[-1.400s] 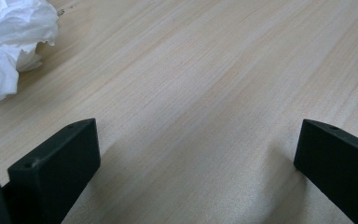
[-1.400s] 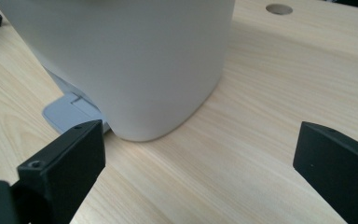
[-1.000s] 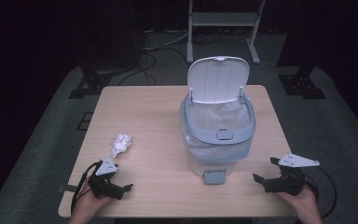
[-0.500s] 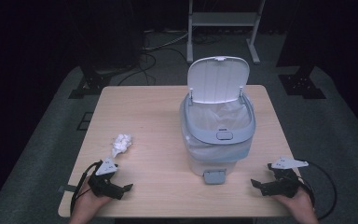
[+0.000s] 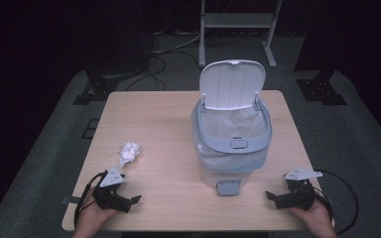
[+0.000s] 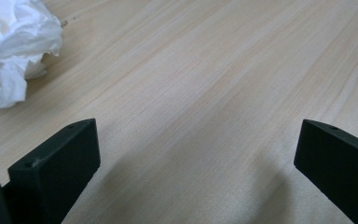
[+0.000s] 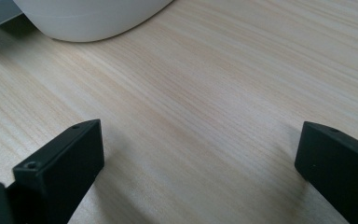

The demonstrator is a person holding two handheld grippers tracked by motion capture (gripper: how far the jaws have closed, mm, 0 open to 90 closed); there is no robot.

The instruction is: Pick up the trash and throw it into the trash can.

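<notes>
The crumpled white paper ball lies on the pale wooden worktop, near the left gripper at its 12 o'clock; the right gripper is well apart. Both grippers are wide open and empty.

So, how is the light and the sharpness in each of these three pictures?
High view: the table is evenly lit, the surroundings very dark, all sharp. Left gripper view: the crumpled tissue is bright and slightly soft. Right gripper view: soft shadows under the jaws, the bin nearly washed out.

Bare table left of bin
</notes>
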